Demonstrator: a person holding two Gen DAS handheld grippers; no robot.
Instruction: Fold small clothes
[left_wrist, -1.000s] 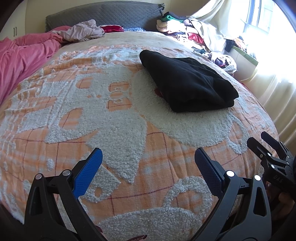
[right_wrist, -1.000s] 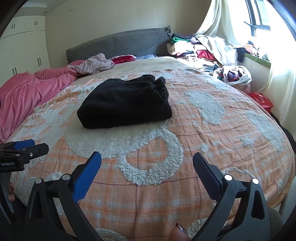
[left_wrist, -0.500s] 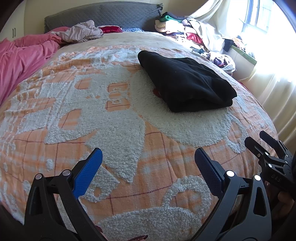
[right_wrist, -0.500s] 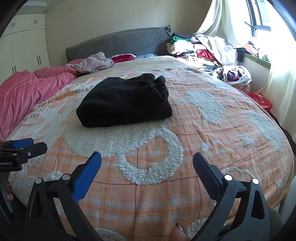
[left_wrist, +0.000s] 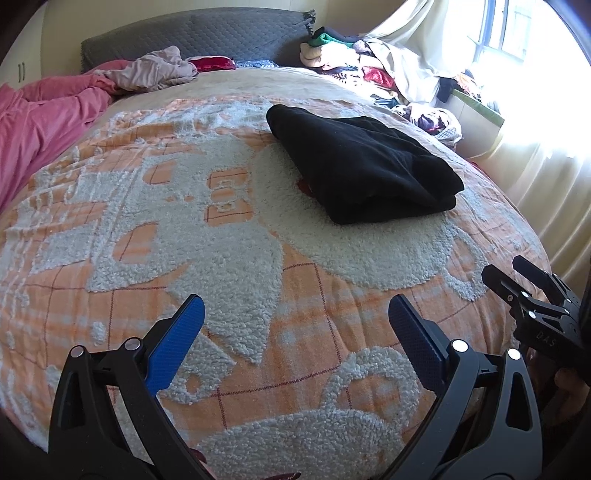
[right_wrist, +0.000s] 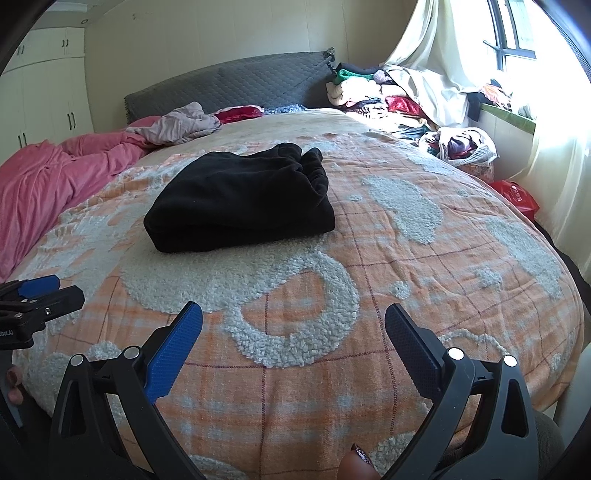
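Two grippers are held low over the near edge of the bed, w/ nothing gripped in either. On the left gripper (left_wrist: 295, 328) the blue-padded fingers (left_wrist: 177, 343) are spread wide, only blanket seen between them; same for the right gripper (right_wrist: 293, 328), fingers wide apart and empty.

One black garment (right_wrist: 240, 199) is seen lying mid-bed on the orange-and-white fleece blanket (right_wrist: 369, 295), well apart from both grippers. It's already doubled into a compact, thick rectangle, w/ what looks like a gathered waistband at its far right end in the right wrist view. A speck of red is visible at its near edge in the left wrist view; what it belongs to can't be told.

Step in hand is judged to be a pause btwn items: this piece appears folded & released. Whether one more fold is wanted can't be settled from here.

Next move, if another item is to be done, calls for a reach well beyond the black piece: to the loose clothes heap (right_wrist: 388, 92) by the headboard near the window, or the crumpled mauve garment (right_wrist: 177, 125) beside the pink duvet (right_wrist: 55, 173). A single layer would need to be pinched & dragged to bare blanket, flat, w/o the folded piece being disturbed.
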